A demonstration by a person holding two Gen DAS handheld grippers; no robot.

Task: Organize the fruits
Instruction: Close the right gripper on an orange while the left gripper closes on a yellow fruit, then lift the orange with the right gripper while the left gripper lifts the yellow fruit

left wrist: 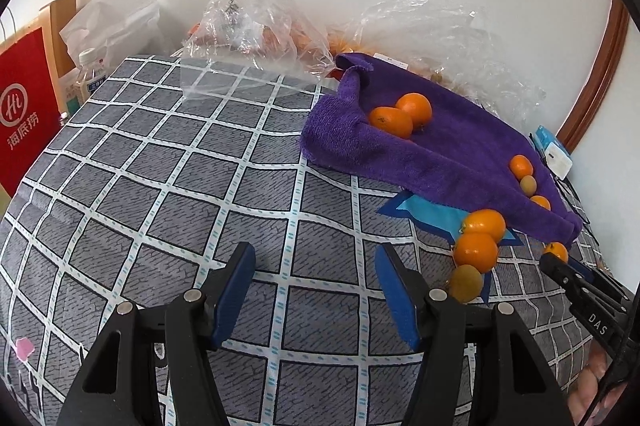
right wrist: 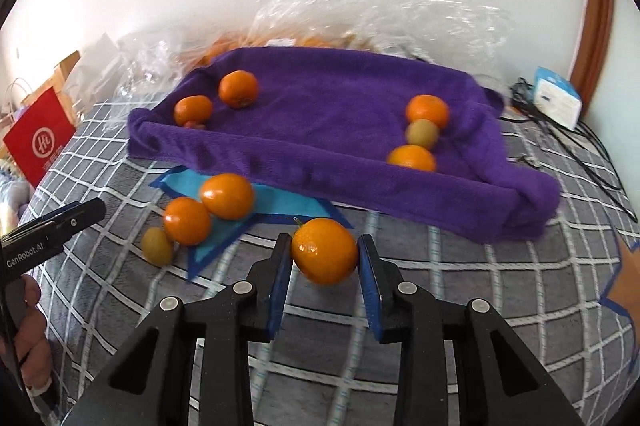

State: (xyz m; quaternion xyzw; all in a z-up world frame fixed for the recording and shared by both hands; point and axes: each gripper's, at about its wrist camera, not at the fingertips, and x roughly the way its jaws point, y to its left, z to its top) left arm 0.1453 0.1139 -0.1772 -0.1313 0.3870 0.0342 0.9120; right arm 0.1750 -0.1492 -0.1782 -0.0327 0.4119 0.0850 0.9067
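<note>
- My right tongs (right wrist: 325, 258) pinch an orange (right wrist: 325, 251) just above the checked bedcover (right wrist: 440, 306), near the purple towel (right wrist: 320, 114), where I judge it belongs.
- My left tongs (left wrist: 315, 290) stand spread, holding nothing (waiting its turn), while loose fruit (left wrist: 476, 252) sits beside it on the blue sheet (left wrist: 424, 210).

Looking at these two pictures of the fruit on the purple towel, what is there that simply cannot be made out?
- Left wrist view: what fills the crinkled clear plastic bags by the wall; glare and folds hide it.
- Right wrist view: the small reddish thing beside the orange mandarin on the purple towel; the towel's raised edge covers most of it.
- Left wrist view: the right tongs; the picture's edge cuts them off, hiding their grip.
</note>
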